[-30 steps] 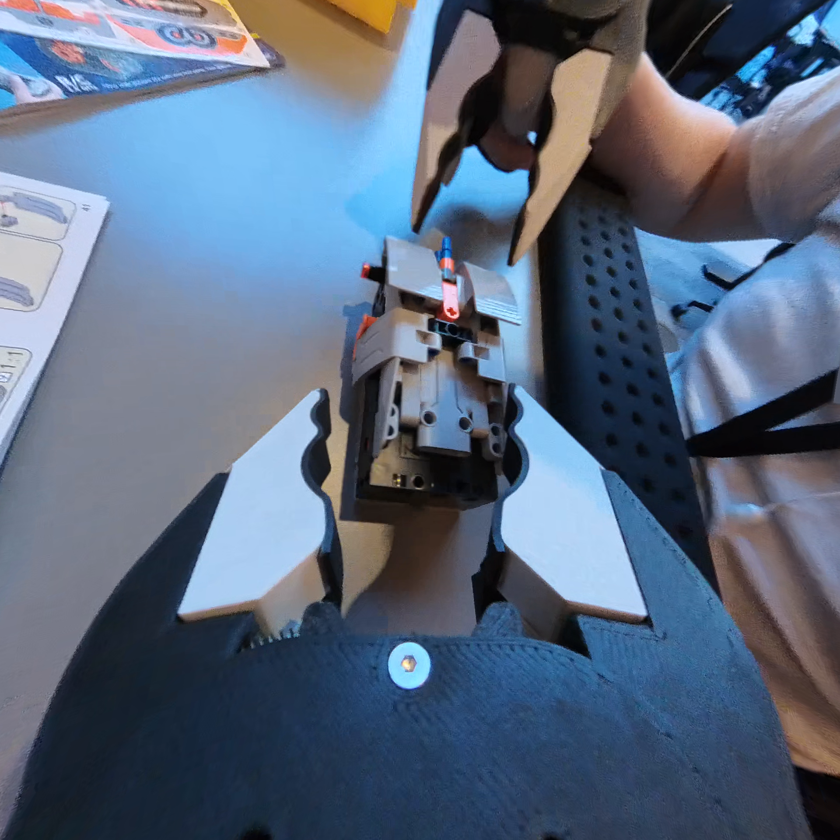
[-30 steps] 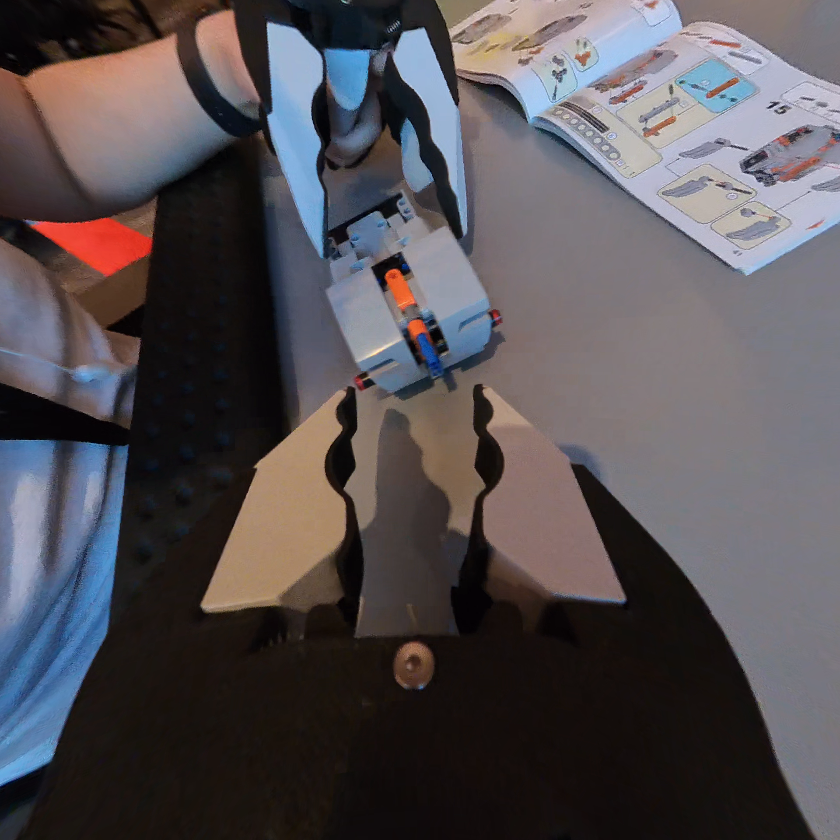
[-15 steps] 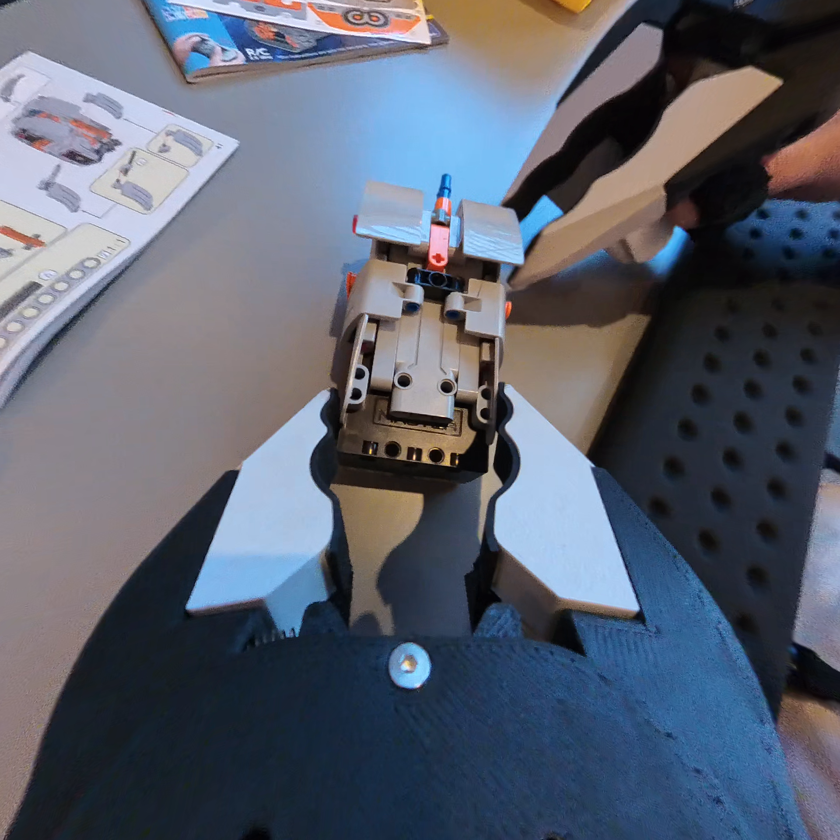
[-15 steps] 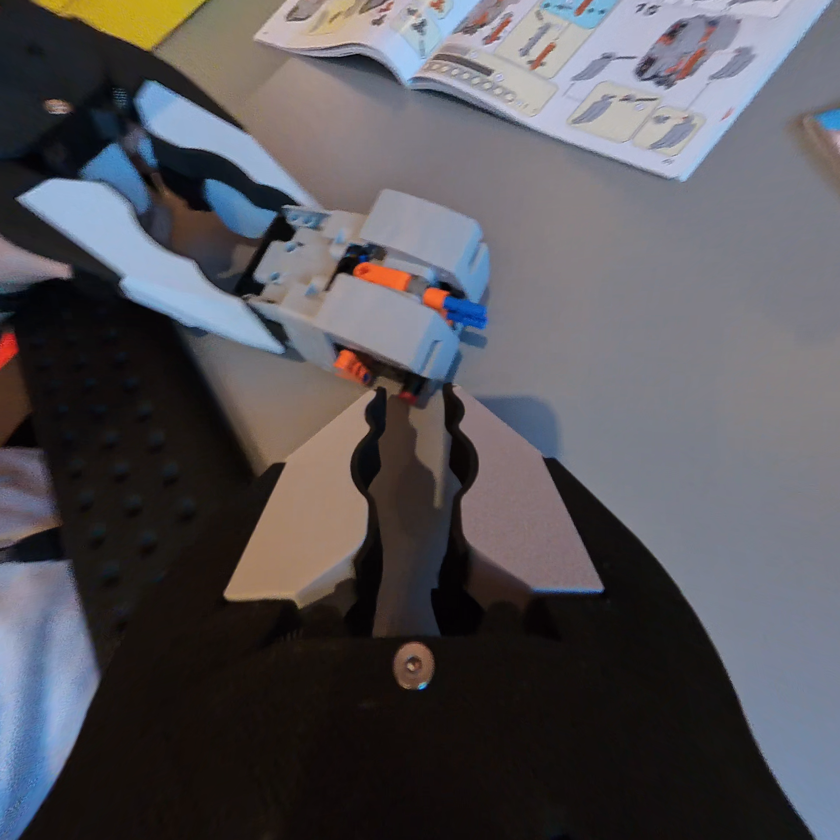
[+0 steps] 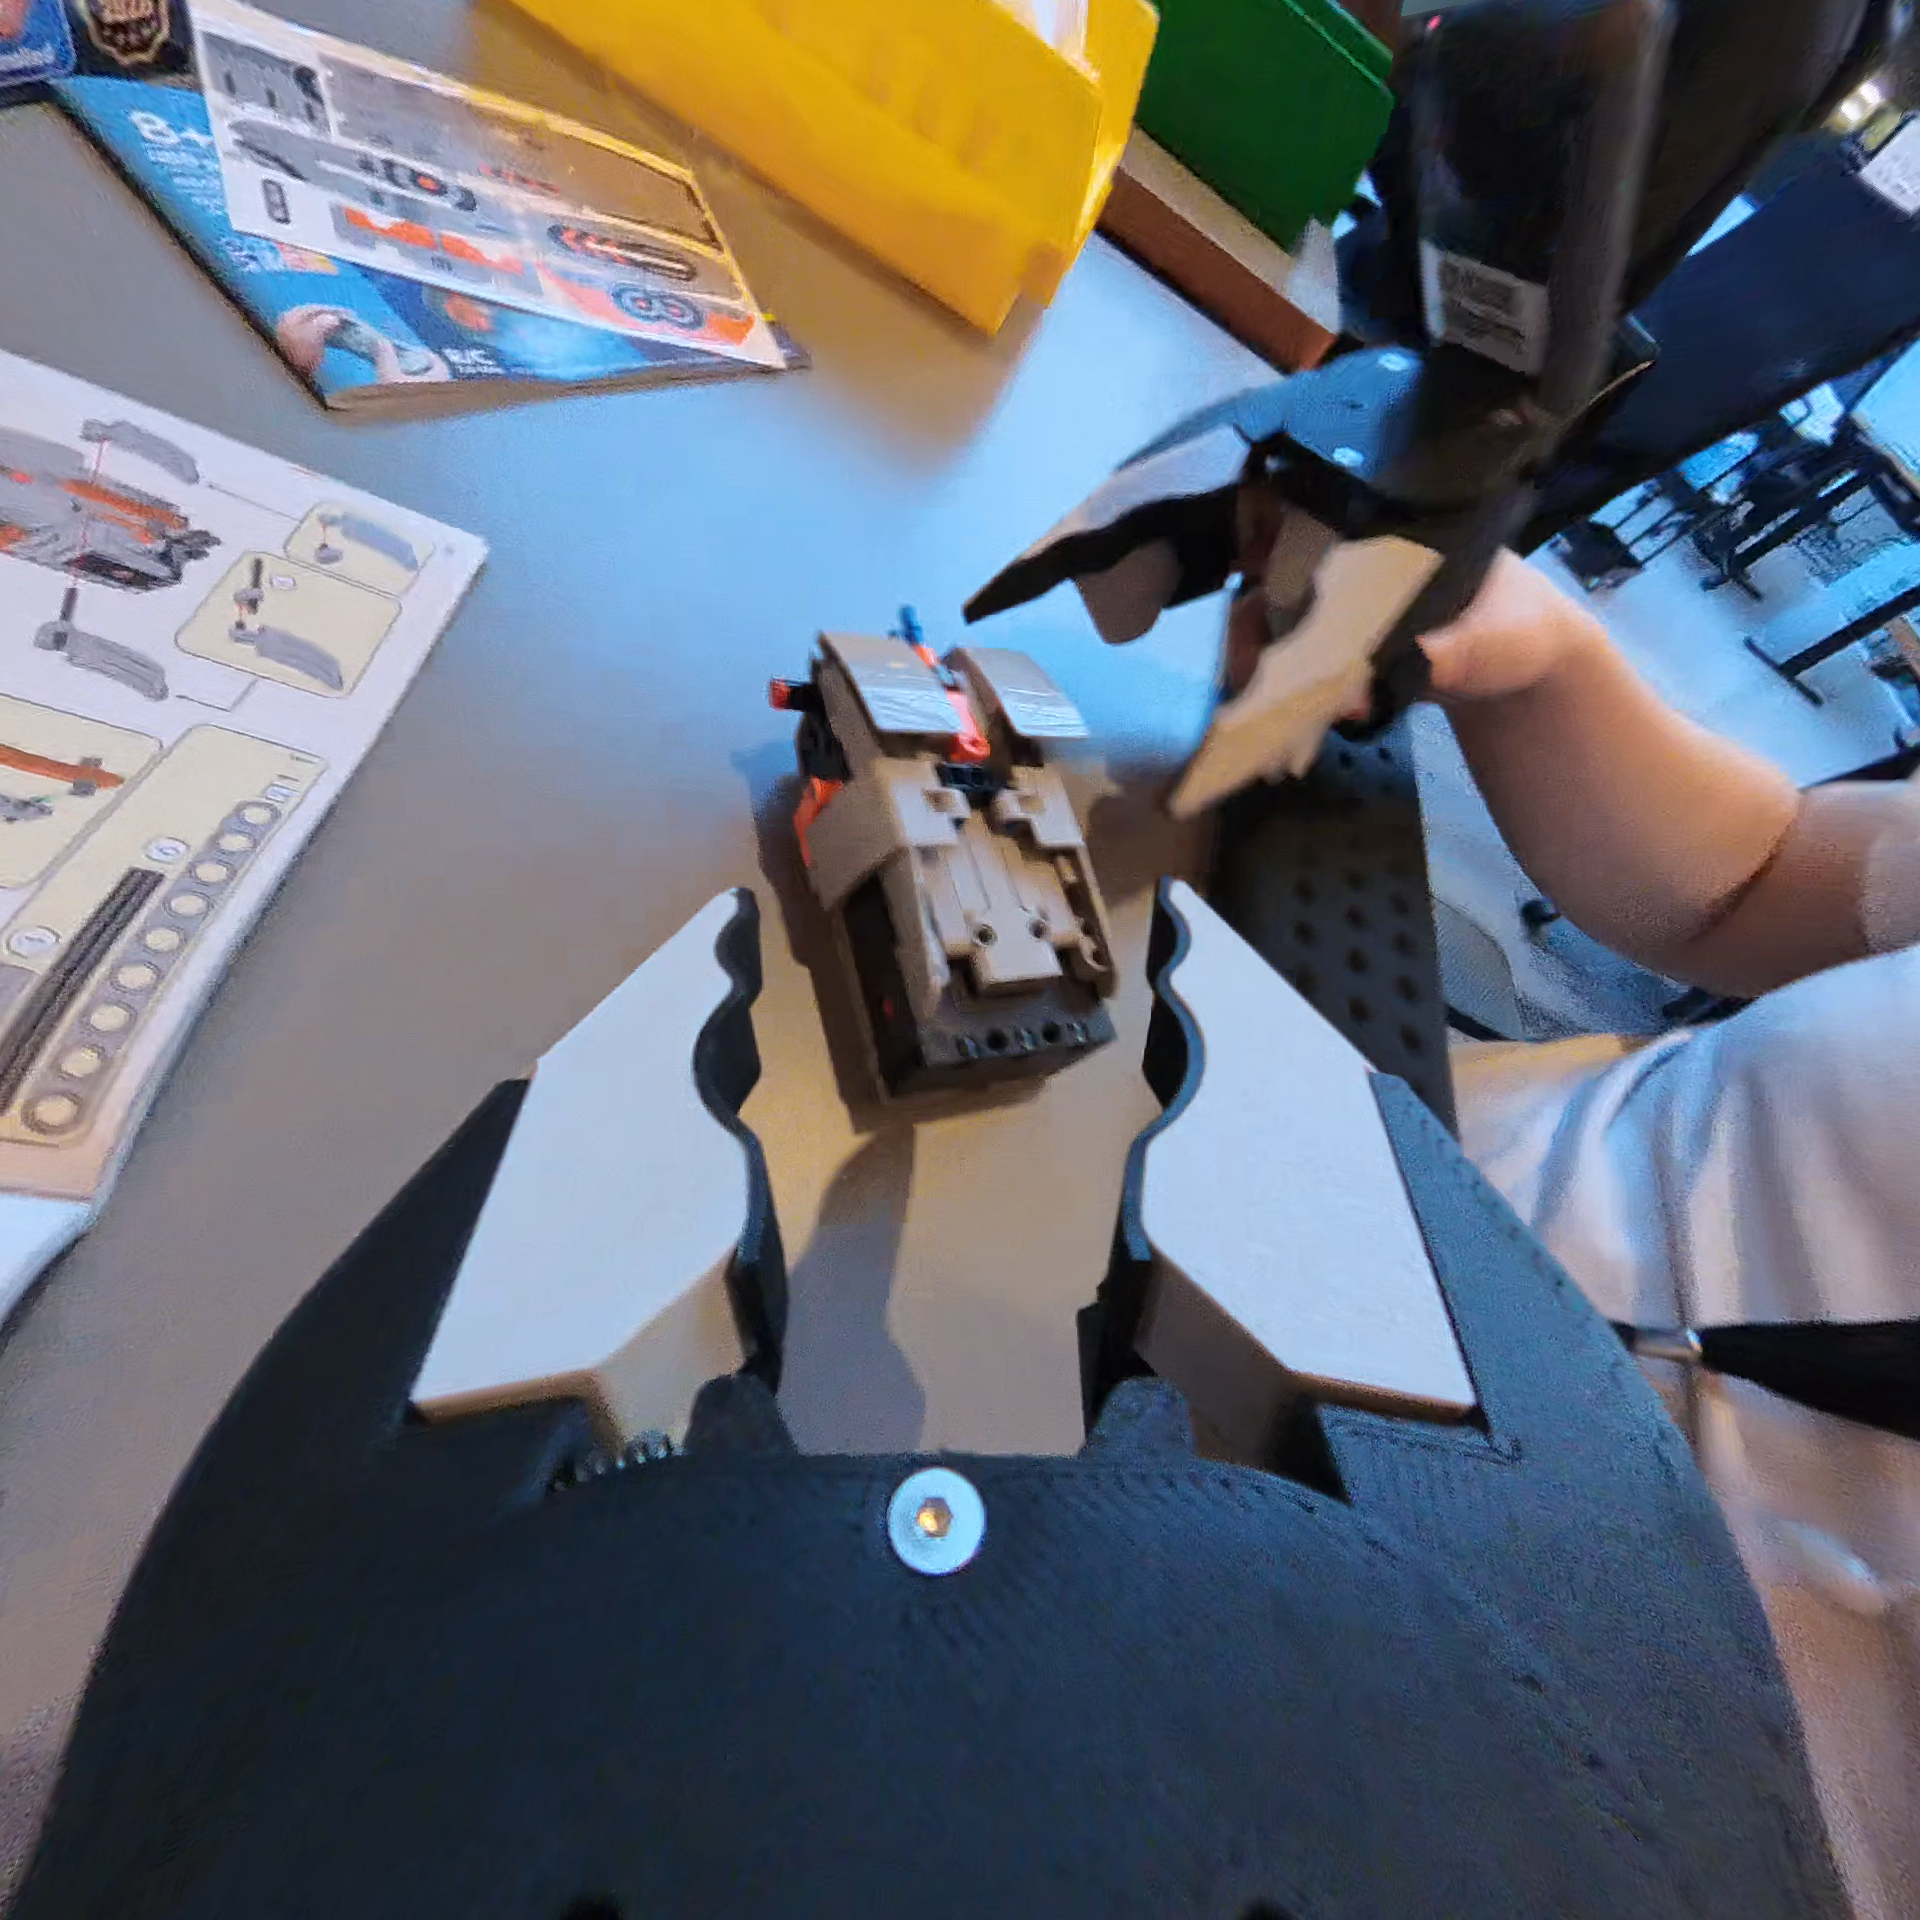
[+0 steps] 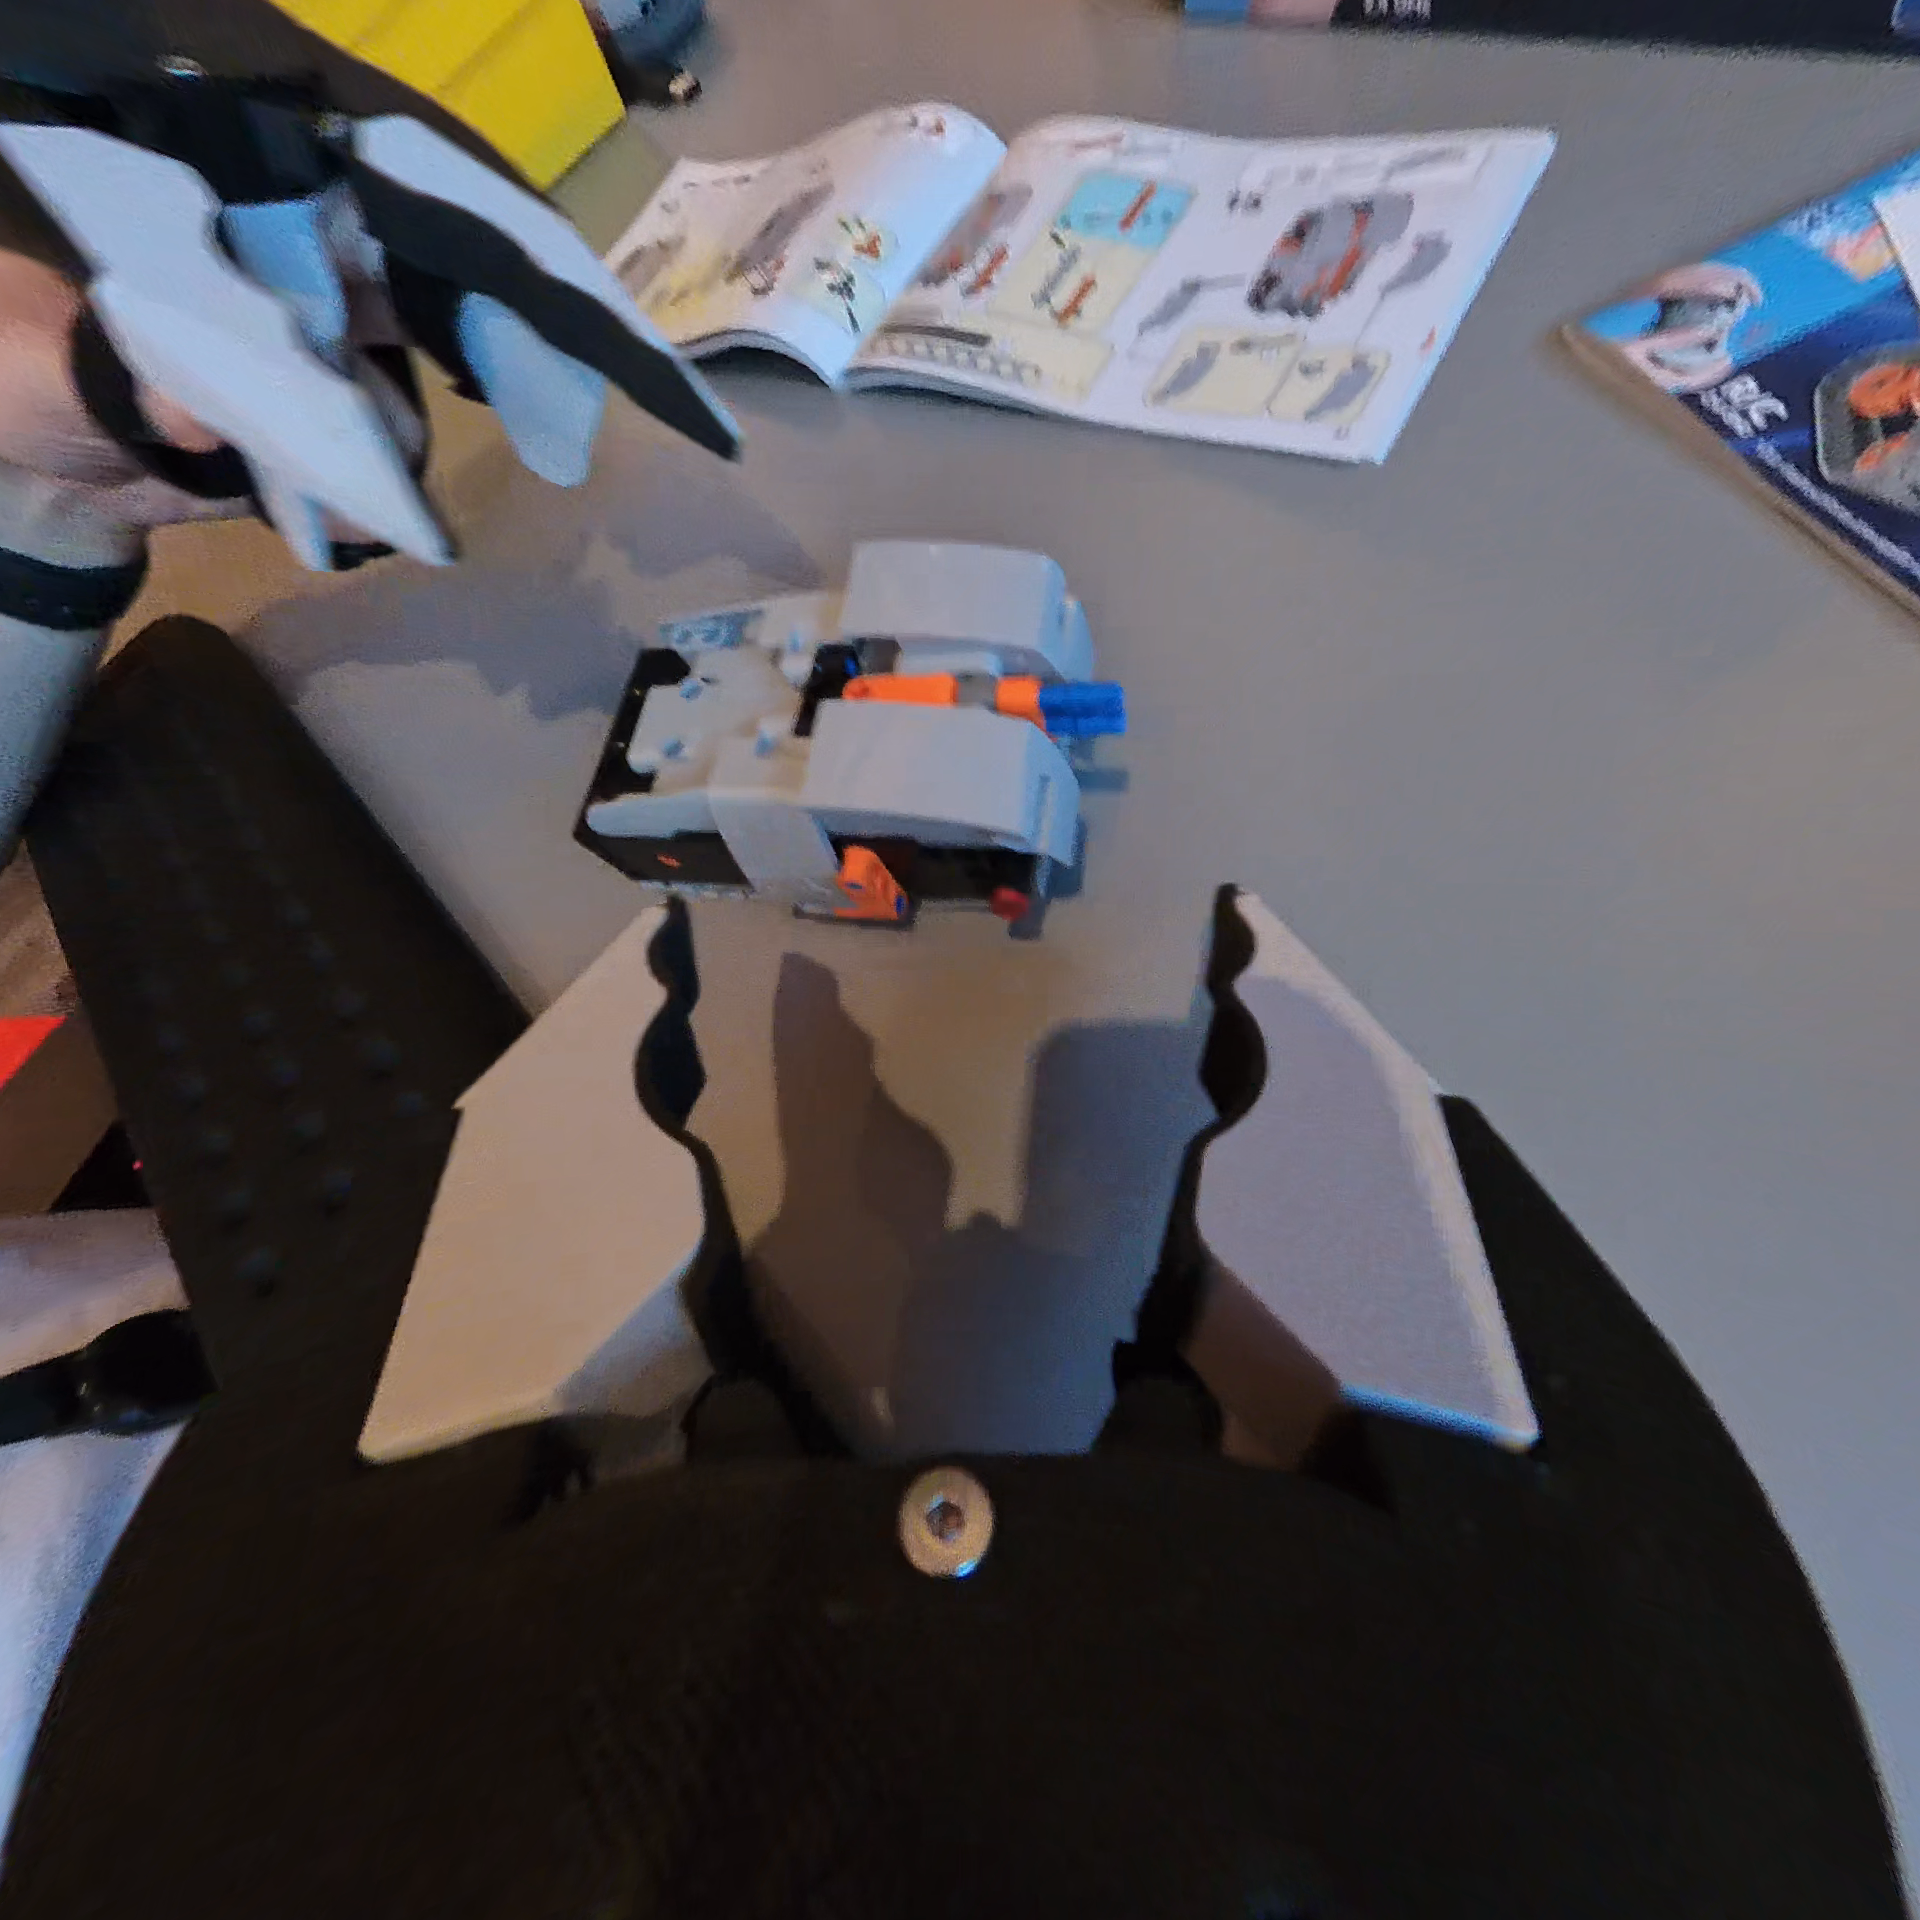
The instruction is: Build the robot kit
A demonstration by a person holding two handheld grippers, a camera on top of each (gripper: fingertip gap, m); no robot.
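Note:
A small grey brick-built vehicle [image 5: 945, 862] with orange and blue pins lies on the grey table [image 5: 623, 582], held by neither gripper. My left gripper [image 5: 956, 899] is open, and the model's black rear end shows just beyond its fingertips. In the right wrist view the left gripper [image 6: 577, 499] hangs raised to the upper left, clear of the model [image 6: 862, 748]. My right gripper [image 6: 951, 906] is open wide and empty, its tips just short of the model's side. In the left wrist view the right gripper [image 5: 1101, 707] hovers at the model's far right.
An open instruction booklet [image 5: 156, 727] [image 6: 1091, 281] and a blue booklet [image 5: 468, 260] [image 6: 1766, 364] lie on the table. A yellow bin [image 5: 883, 135] and a green bin [image 5: 1257, 104] stand at the back. A black perforated strip [image 5: 1340, 904] [image 6: 260, 987] runs along the table edge beside a person's arm [image 5: 1621, 831].
My left gripper has opened, let go of the model's rear end and lifted away. My right gripper has opened wider and drawn back. The model now rests on the table.

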